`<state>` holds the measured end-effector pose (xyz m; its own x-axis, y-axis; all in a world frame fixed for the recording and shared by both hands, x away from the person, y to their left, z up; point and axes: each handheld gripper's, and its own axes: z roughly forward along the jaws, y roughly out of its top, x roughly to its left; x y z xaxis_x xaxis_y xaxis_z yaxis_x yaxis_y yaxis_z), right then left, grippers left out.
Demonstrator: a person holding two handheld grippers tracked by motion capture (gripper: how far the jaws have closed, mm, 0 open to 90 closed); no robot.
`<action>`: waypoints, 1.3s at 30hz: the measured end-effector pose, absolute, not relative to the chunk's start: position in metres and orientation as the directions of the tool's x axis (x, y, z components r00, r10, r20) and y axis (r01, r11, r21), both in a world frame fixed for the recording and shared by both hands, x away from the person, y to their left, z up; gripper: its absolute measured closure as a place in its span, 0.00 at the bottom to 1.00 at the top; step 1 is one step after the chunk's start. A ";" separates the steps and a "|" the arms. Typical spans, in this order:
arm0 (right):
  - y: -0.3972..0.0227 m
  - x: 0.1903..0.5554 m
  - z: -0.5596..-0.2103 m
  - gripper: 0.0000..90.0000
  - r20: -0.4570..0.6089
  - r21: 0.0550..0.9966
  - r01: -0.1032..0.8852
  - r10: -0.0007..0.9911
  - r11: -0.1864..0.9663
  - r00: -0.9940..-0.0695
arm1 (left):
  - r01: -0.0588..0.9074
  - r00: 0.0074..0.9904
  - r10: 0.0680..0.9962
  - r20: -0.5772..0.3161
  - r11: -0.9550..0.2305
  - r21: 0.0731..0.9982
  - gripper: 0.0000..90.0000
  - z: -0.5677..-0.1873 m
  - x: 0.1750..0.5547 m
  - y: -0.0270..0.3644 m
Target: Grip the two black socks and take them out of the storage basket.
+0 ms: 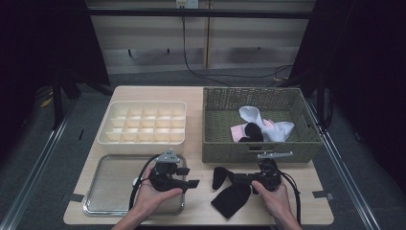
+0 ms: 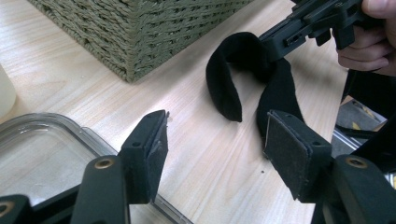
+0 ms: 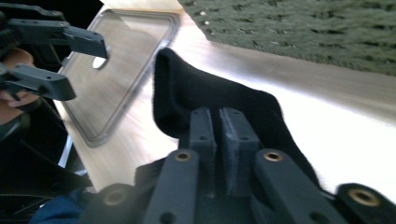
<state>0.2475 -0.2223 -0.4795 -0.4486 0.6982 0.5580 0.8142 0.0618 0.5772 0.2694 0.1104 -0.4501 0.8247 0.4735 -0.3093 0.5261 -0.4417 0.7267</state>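
From above, the cream divider box [image 1: 142, 122] sits toward the table's [image 1: 306, 201] far left, the metal tray [image 1: 110, 187] at its near-left corner, and the woven basket [image 1: 258, 151] at the far right with white, pink and black socks [image 1: 261, 127] inside, which neither gripper view takes in. The left gripper [image 1: 194, 183] hovers over the tray's right rim, its jaws spread with nothing between them; the left gripper view looks between the two pads across bare wood to the basket's corner [image 2: 135, 37] and the tray's edge [image 2: 56, 135]. Just right of it, near the front edge of the table, lies the black sock [image 1: 231, 191], draped in a loose fold on the wood. The right gripper [image 1: 244, 179] has it: the right gripper view shows the jaws almost pressed together with the sock's cloth [image 3: 210, 95] pinched between them, one end humped up ahead of the tips. The left gripper view shows that same sock [image 2: 233, 74] hanging in a loop from the other gripper's tips, ahead of the left gripper's spread jaws and apart from them.
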 end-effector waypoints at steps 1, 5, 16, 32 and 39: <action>-0.223 0.248 -0.481 0.86 0.556 0.576 0.815 0.701 0.061 -0.446 | 0.522 0.827 0.472 -0.305 -0.447 0.726 0.42 -0.451 0.270 0.110; -0.228 0.244 -0.476 0.75 0.566 0.595 0.803 0.693 0.031 -0.446 | 0.526 0.827 0.467 -0.313 -0.445 0.724 0.42 -0.454 0.268 0.110; -0.242 0.218 -0.470 0.69 0.547 0.608 0.793 0.706 0.034 -0.450 | 0.516 0.848 0.404 -0.342 -0.491 0.701 0.52 -0.464 0.261 0.097; -0.228 0.226 -0.500 0.74 0.506 0.549 0.827 0.738 0.124 -0.446 | 0.499 0.866 0.346 -0.361 -0.564 0.657 0.55 -0.484 0.249 0.074; -0.219 0.232 -0.503 0.82 0.503 0.561 0.818 0.731 0.129 -0.461 | 0.521 0.853 0.360 -0.378 -0.565 0.639 0.54 -0.488 0.252 0.071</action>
<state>0.2319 -0.2190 -0.5025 -0.4605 0.7313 0.5031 0.8177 0.1289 0.5611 0.2524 0.0710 -0.4884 0.8533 0.3596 -0.3777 0.5212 -0.5653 0.6394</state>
